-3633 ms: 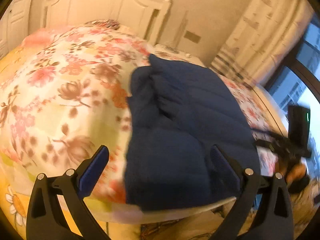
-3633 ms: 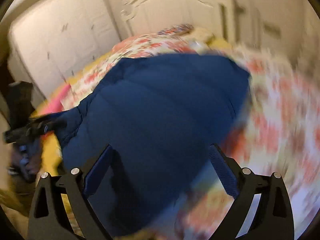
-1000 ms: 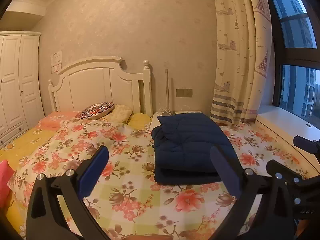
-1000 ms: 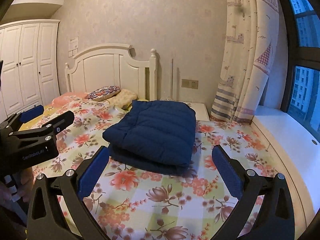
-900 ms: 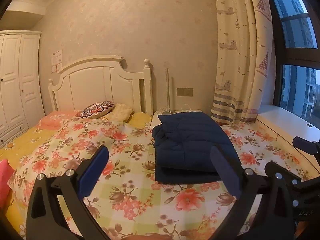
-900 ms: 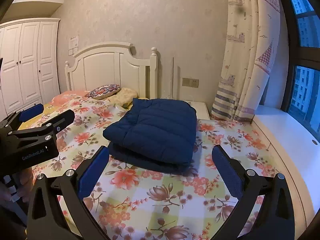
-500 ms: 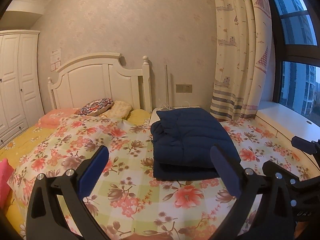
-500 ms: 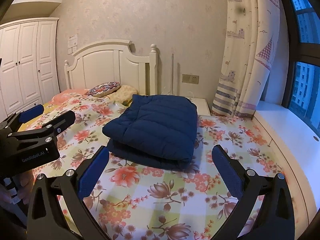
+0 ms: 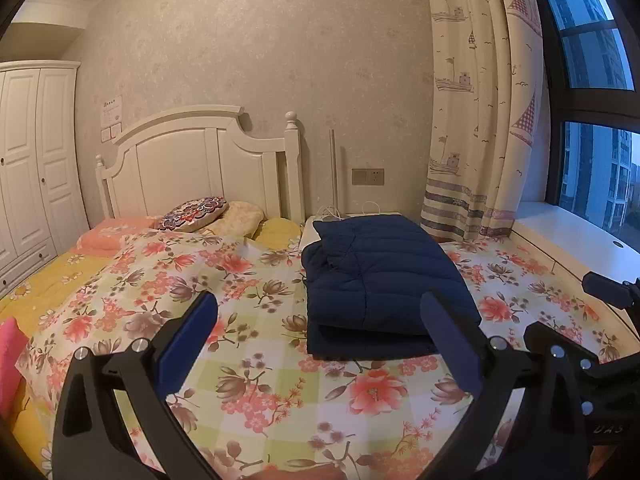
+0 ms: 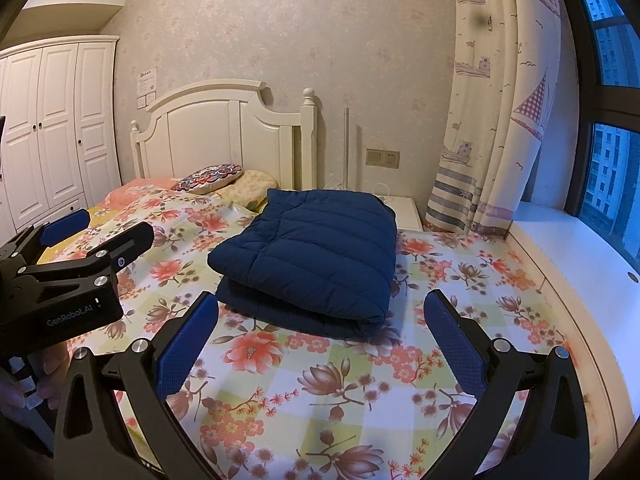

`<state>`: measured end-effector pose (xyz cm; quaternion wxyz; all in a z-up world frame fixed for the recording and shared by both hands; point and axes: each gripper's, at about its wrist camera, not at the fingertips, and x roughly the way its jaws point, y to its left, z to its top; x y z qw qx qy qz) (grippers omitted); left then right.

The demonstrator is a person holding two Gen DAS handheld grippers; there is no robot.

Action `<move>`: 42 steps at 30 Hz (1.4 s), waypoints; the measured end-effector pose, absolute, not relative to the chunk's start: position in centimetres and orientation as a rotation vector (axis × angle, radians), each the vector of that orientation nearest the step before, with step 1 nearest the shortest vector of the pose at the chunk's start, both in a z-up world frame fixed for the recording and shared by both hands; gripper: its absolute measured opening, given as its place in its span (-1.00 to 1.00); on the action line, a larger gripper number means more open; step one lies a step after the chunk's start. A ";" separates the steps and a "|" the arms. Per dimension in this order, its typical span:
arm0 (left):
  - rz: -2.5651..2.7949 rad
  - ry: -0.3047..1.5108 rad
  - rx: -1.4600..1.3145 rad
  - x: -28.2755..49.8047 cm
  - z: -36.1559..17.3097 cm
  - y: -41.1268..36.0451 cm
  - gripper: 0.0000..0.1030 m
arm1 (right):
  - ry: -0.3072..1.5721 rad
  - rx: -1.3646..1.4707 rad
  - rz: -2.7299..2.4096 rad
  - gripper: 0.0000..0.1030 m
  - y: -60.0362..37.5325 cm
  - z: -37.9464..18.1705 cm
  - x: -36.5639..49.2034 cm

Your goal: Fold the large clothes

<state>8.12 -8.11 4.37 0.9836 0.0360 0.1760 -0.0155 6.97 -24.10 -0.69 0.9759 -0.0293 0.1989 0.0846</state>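
A dark blue puffer jacket (image 9: 380, 280) lies folded in a flat stack on the floral bedspread (image 9: 240, 380), toward the right side of the bed. It also shows in the right wrist view (image 10: 316, 256). My left gripper (image 9: 320, 336) is open and empty, held back from the jacket above the bed's foot. My right gripper (image 10: 320, 332) is open and empty, also short of the jacket. The left gripper's body shows at the left of the right wrist view (image 10: 68, 280).
A white headboard (image 9: 200, 168) and pillows (image 9: 196, 214) stand at the far end. A white wardrobe (image 10: 52, 128) is at the left. A curtain (image 9: 476, 120), a window and a white sill (image 10: 580, 272) run along the right. A nightstand (image 10: 404, 208) sits behind the jacket.
Both grippers drew back and up from close over the jacket to a far view of the bed. In the last second they only drifted slightly. The jacket has stayed folded.
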 end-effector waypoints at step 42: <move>-0.038 0.397 0.087 9.4 3.2 -7.3 0.96 | 0.460 -0.044 0.175 0.91 -24.1 -2.6 8.2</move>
